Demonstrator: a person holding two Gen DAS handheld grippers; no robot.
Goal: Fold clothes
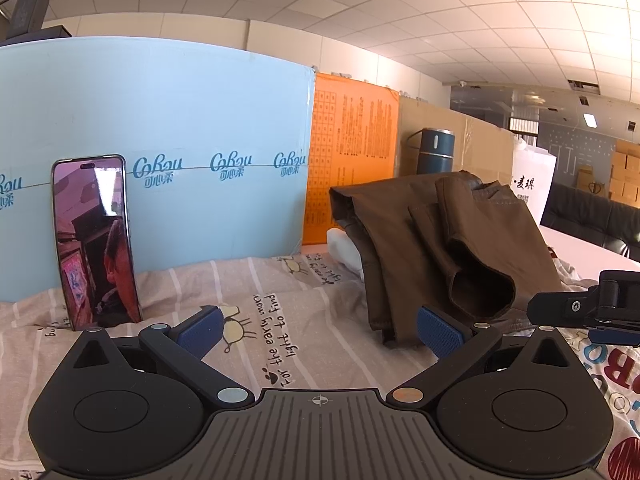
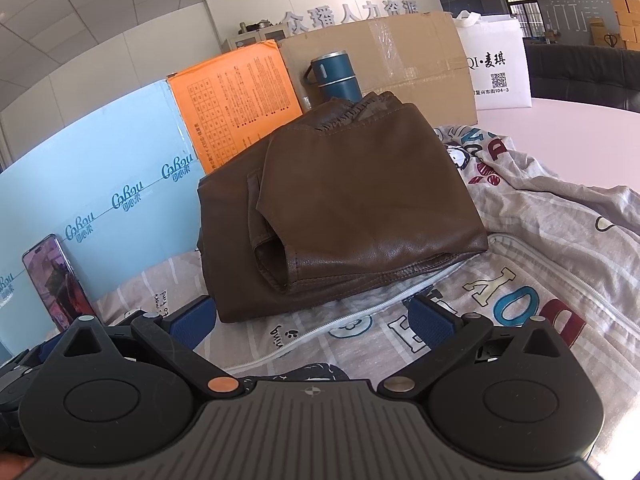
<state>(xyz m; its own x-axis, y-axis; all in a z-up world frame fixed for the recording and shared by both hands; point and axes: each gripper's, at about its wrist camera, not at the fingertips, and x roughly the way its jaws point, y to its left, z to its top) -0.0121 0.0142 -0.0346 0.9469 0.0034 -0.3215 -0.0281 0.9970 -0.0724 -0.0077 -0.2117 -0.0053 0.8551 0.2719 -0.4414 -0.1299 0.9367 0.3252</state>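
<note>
Left gripper (image 1: 320,332) held low over the printed grey bedsheet (image 1: 256,280), blue-padded fingers (image 1: 438,334) spread wide apart, nothing between them. Right gripper (image 2: 316,320) likewise spread wide and empty, poised over a grey garment with coloured letters and a white zipper (image 2: 500,300), which lies flat on the sheet nearest the right camera. Brown leather jacket (image 2: 352,200) found folded into a compact bundle, resting on the sheet and overlapping the far edge of the grey garment; one sleeve cuff (image 2: 272,260) open toward the cameras, collar at the far end. Same jacket (image 1: 440,240) seen from the left wrist view just beyond the right-hand finger, apart from it; contact not evident. Part of the right gripper's body visible at the right edge of the left wrist view, near the jacket's lower corner. Smartphone (image 1: 94,240) propped upright against a light blue printed board (image 1: 180,128), screen lit. Orange printed board (image 1: 352,152) beside the blue one, brown cardboard (image 2: 400,52) beyond that. Dark blue insulated flask (image 2: 334,76) upright behind the jacket, in front of the cardboard. White paper bag with black lettering (image 2: 496,68) standing at the right of the cardboard on a pale tabletop (image 2: 580,120). Small white object partly hidden behind the jacket's left edge in the left wrist view; identity not determinable.
</note>
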